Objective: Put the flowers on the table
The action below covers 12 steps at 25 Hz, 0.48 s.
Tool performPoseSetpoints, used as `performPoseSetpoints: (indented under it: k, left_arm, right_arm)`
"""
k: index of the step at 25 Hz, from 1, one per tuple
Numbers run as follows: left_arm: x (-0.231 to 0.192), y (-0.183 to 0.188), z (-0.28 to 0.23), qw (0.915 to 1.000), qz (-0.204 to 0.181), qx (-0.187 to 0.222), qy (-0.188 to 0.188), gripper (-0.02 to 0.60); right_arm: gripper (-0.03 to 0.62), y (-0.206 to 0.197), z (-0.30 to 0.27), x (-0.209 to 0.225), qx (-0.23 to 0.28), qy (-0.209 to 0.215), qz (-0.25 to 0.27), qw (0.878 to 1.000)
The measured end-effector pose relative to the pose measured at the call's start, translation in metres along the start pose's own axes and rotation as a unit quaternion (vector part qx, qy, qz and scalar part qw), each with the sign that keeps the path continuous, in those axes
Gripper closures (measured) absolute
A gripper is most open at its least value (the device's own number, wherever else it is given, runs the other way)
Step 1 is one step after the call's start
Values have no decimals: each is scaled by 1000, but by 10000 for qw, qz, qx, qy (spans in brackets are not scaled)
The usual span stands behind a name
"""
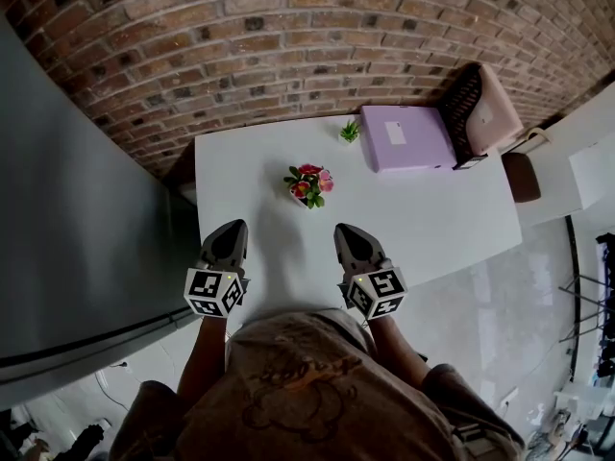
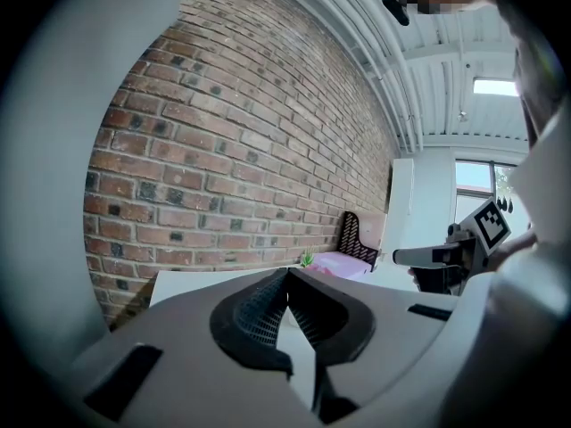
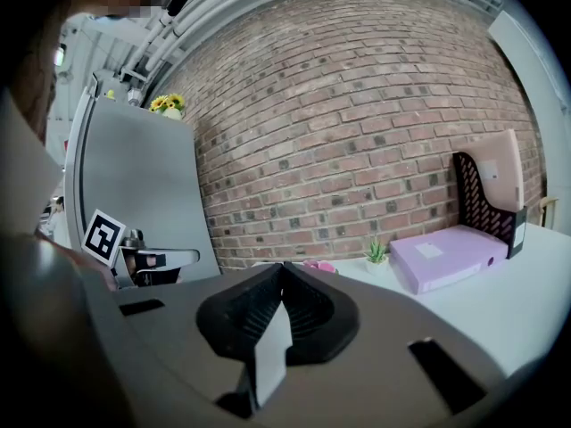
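A small pot of pink and red flowers stands on the white table, near its middle. In the right gripper view only the top of the flowers shows past the jaws. My left gripper hovers over the table's near edge, left of the pot and short of it, shut with nothing between its jaws. My right gripper is level with it on the right, also shut and empty. Yellow flowers sit on top of the grey cabinet.
A tiny green plant, a lilac box and a black and pink file holder stand at the table's far right. The brick wall runs behind the table. The grey cabinet flanks its left side.
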<state>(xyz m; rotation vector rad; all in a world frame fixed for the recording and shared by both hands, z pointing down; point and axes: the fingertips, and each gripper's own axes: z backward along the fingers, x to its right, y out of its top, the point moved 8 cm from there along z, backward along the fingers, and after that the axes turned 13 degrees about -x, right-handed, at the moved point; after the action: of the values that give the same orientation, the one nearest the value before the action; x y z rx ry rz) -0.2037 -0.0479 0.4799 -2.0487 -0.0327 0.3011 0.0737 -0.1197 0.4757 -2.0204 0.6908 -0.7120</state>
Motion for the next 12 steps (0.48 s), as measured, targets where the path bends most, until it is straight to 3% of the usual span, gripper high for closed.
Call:
performPoseSetpoints:
  k: [12]
  left_arm:
    - [2,-5,1,9998,210,12,-6,560]
  right_arm:
    - [591,-4,3,-1,-53,-28,3,10000]
